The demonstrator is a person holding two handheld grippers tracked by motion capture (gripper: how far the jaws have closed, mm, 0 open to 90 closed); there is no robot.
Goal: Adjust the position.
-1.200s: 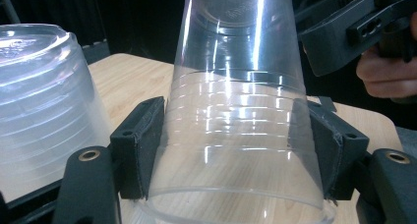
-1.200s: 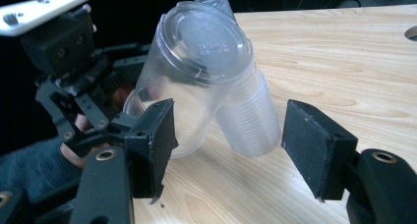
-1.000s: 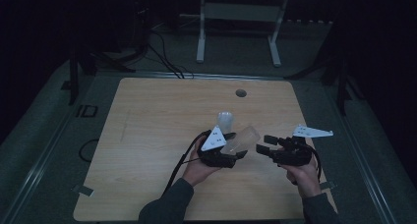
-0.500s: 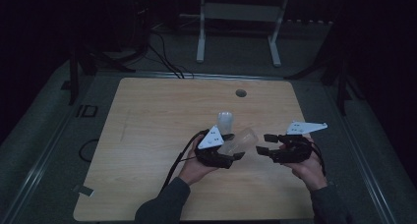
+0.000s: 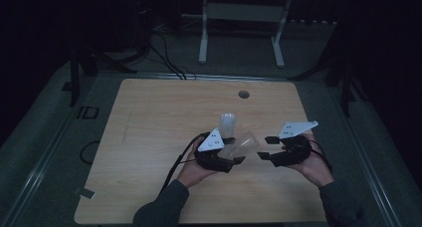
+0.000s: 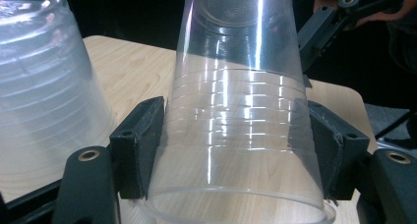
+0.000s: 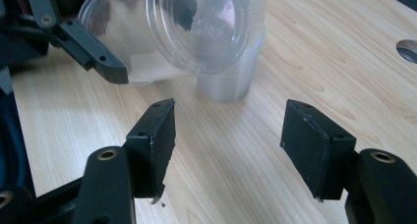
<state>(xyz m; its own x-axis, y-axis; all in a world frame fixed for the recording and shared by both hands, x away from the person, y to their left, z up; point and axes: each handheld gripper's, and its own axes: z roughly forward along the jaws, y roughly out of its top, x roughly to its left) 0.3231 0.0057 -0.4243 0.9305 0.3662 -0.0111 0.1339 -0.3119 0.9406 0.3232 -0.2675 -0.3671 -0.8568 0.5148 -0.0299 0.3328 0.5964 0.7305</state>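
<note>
Holding a single clear plastic cup (image 6: pixel 241 116) across its ribbed wall, the left gripper (image 5: pixel 234 156) has its two jaws pressed against opposite sides of the cup, which lies tilted with its closed base pointing toward the right gripper (image 5: pixel 263 147). In the high view the cup (image 5: pixel 241 145) sits between the two grippers, lifted off the wooden table (image 5: pixel 149 127) and just in front of the upside-down stack of cups (image 5: pixel 228 125).

Change noted: a second ago the right gripper was close against the cup's far end; it now stands clear of it, its jaws spread wide and gripping nothing, with bare tabletop between them in the right gripper view. The cup (image 7: pixel 196 22) and the stack (image 7: pixel 231 76) lie just beyond those jaws there.

Judgement: the cup appears to have been pulled free of the stack and is now carried by the left gripper alone. The separation step looks complete; what remains is to set this cup down somewhere on the table, well apart from the stack. Thin walls may buckle under a firm squeeze.
</note>
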